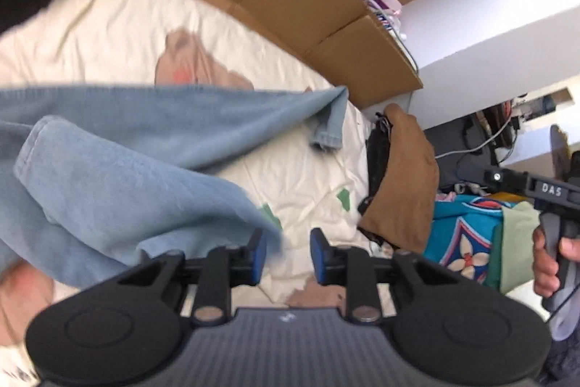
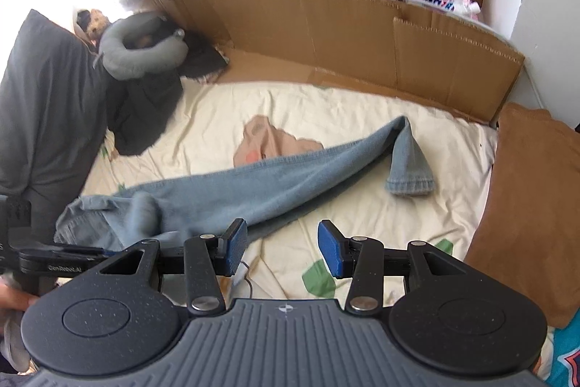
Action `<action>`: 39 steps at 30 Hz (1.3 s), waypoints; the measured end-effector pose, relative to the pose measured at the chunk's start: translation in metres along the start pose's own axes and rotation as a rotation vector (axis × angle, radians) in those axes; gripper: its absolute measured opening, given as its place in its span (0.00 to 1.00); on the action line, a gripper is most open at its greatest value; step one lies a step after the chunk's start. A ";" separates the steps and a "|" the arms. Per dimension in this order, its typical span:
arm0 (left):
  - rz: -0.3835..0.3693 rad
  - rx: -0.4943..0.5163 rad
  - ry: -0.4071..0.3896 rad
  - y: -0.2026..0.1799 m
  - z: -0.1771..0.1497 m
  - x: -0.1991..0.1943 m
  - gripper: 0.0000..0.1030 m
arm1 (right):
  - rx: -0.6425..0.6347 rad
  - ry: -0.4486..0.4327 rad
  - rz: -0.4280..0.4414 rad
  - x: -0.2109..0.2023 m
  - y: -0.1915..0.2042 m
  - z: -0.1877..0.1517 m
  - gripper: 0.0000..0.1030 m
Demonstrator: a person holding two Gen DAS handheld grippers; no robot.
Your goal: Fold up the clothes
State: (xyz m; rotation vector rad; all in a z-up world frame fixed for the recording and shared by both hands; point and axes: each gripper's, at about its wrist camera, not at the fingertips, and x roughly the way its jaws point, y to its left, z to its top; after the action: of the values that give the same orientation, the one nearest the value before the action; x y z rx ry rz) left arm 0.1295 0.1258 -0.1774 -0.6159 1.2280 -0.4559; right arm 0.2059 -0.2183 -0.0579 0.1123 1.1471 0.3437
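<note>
Both tongs open and empty: left tongs (image 1: 288, 251) beside jeans (image 1: 119, 165), right tongs (image 2: 282, 247) just past jeans, above bedsheet (image 2: 362, 205)

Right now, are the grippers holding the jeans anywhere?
No. The left gripper and right gripper are both open with nothing between the pads; the jeans lie loose on the bed.

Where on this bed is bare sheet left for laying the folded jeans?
Bare cream bedsheet lies between the light blue jeans and the cardboard wall, and beside the brown cushion. Crowded left: dark clothing pile.
</note>
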 end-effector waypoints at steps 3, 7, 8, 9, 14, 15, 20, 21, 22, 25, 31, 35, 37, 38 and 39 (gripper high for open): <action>0.014 0.010 -0.010 0.011 -0.006 -0.012 0.47 | -0.015 0.020 -0.009 0.007 0.004 -0.002 0.49; 0.050 -0.021 -0.055 0.039 -0.007 -0.043 0.51 | -0.028 0.037 -0.013 0.018 0.011 0.000 0.49; 0.069 -0.034 -0.069 0.048 -0.006 -0.051 0.51 | -0.030 0.041 -0.011 0.020 0.013 0.001 0.49; 0.093 -0.046 -0.084 0.058 -0.005 -0.060 0.52 | -0.035 0.044 -0.010 0.023 0.016 0.002 0.49; 0.234 -0.113 -0.154 0.112 0.000 -0.108 0.58 | -0.060 0.064 -0.003 0.038 0.031 0.006 0.49; 0.260 -0.127 -0.167 0.123 0.001 -0.117 0.58 | -0.061 0.069 -0.003 0.042 0.034 0.007 0.49; 0.369 -0.235 -0.239 0.177 0.006 -0.163 0.61 | -0.063 0.098 -0.001 0.064 0.049 0.013 0.49; 0.389 -0.261 -0.254 0.188 0.007 -0.172 0.61 | -0.066 0.103 0.000 0.069 0.052 0.015 0.49; 0.402 -0.286 -0.270 0.198 0.008 -0.180 0.61 | -0.069 0.108 0.001 0.073 0.055 0.016 0.49; 0.408 -0.351 -0.305 0.223 0.009 -0.200 0.61 | -0.085 0.124 0.002 0.084 0.063 0.018 0.49; 0.431 -0.450 -0.343 0.260 0.015 -0.219 0.62 | -0.114 0.154 -0.013 0.101 0.074 0.018 0.49; 0.441 -0.540 -0.356 0.282 0.021 -0.218 0.65 | -0.121 0.168 -0.019 0.110 0.076 0.018 0.49; 0.446 -0.591 -0.363 0.290 0.024 -0.214 0.65 | -0.123 0.170 -0.022 0.113 0.077 0.019 0.49; 0.450 -0.612 -0.368 0.292 0.025 -0.212 0.65 | -0.123 0.171 -0.023 0.114 0.077 0.019 0.49; 0.449 -0.631 -0.373 0.294 0.027 -0.208 0.65 | -0.122 0.172 -0.025 0.116 0.077 0.019 0.49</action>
State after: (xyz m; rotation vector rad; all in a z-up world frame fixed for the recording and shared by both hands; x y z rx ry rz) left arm 0.0956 0.4833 -0.2137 -0.8782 1.0967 0.4299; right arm 0.2495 -0.1068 -0.1309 -0.0391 1.2927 0.4061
